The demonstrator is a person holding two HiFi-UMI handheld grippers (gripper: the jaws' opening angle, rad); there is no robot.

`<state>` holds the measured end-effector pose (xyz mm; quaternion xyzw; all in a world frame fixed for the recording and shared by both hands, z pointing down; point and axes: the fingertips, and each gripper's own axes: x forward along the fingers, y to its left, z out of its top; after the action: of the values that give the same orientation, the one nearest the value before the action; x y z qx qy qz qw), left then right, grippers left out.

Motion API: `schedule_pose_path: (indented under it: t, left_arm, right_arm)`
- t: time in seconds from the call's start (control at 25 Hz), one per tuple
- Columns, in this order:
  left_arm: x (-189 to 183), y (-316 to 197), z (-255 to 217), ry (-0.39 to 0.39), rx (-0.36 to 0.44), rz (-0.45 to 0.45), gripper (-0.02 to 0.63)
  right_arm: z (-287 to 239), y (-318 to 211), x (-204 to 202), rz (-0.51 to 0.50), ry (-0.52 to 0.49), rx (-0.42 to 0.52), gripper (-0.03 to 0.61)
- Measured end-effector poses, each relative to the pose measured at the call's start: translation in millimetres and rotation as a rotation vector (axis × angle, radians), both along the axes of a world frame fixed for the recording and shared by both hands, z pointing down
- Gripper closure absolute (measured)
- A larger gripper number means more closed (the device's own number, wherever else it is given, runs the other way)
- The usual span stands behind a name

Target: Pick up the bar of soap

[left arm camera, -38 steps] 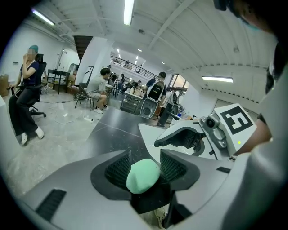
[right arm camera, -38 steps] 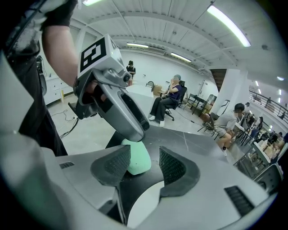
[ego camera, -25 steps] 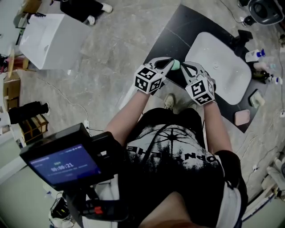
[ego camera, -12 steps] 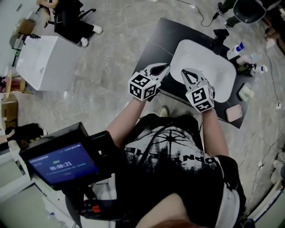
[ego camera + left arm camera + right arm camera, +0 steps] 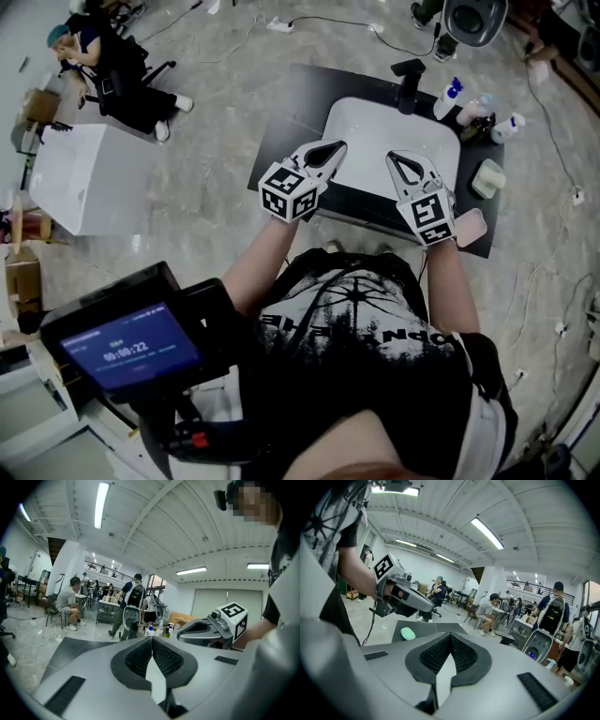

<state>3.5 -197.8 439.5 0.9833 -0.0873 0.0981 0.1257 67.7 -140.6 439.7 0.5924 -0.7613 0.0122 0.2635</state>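
both grippers have come up and out over the table (image 5: 305, 112) since a second ago. the view has turned with them, so the sink (image 5: 375, 122) now sits square ahead instead of off to the right. left gripper (image 5: 152, 641) is shut, its ribbed pads meeting with nothing between them. right gripper (image 5: 451, 639) is the same, closed and empty.

soap (image 5: 408, 633) shows only in the right gripper view. it is a small mint-green oval lying flat on the black table, toward the left, below the left gripper as that view has it. in the head view it is hidden.

by its look it should be light, stiff and hard. its smooth rounded skin could squirt out of a pinch, more so if it is wet. the best hold, i think, is across its short width at the middle, with the pads flat on the two long sides and low on the bulge. the jaws must open first, and a gentle squeeze should do.

table is a matte black slab with square corners. sink is glossy white, a shallow rounded rectangle, with a black tap (image 5: 408, 80) at its far edge. plastic bottles (image 5: 450, 98) stand at the far right. right of the sink lie a green block (image 5: 487, 178) and, nearer, a pink block (image 5: 469, 228); whether these are soap or sponge i cannot tell. grippers are smooth grey shells with black ridged pads.
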Motion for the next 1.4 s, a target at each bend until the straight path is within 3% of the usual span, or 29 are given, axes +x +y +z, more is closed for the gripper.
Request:
schedule_pose_path:
  t: [0.8, 1.4]
  left_arm:
    - [174, 98, -6, 0.039, 0.004, 0.217, 0.601]
    - [198, 113, -18, 0.034, 0.008, 0.278, 0.603]
  right_arm:
    - [-9, 121, 176, 0.285, -0.074, 0.059, 0.563]
    - [-18, 136, 192, 0.324, -0.07, 0.064, 0.564]
